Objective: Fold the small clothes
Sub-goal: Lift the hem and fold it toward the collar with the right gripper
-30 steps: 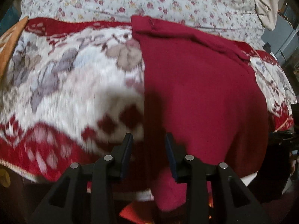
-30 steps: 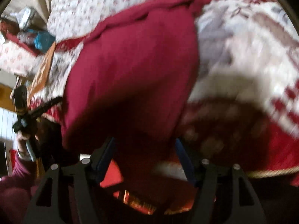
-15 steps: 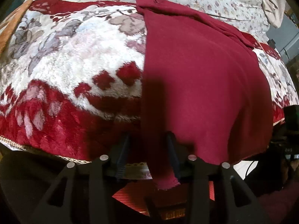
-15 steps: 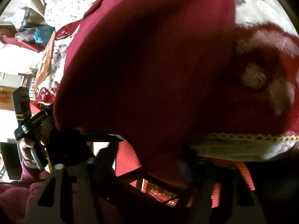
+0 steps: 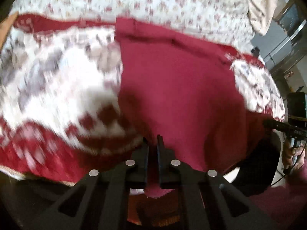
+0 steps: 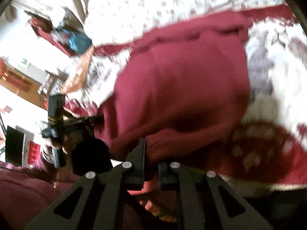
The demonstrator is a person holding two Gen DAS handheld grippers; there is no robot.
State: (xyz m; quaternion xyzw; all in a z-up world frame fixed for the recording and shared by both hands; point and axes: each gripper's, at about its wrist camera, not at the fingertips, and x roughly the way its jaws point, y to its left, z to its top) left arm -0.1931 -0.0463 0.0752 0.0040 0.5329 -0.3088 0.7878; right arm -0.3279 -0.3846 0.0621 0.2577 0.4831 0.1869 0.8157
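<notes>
Black angular fingers with silver round screws are seen on the left gripper, a maroon sleeve is worn beside the right gripper.

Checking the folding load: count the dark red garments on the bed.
1. A single dark red garment lies spread across the patterned blanket, its near hem over the bed edge, pinched by the left claw and right claw. Others could be hidden off-frame.

Both views are heavily motion-blurred and fisheye-warped with dark vignetted corners, daylight blows out the right wrist view's left side, lower parts sit in shadow.
</notes>
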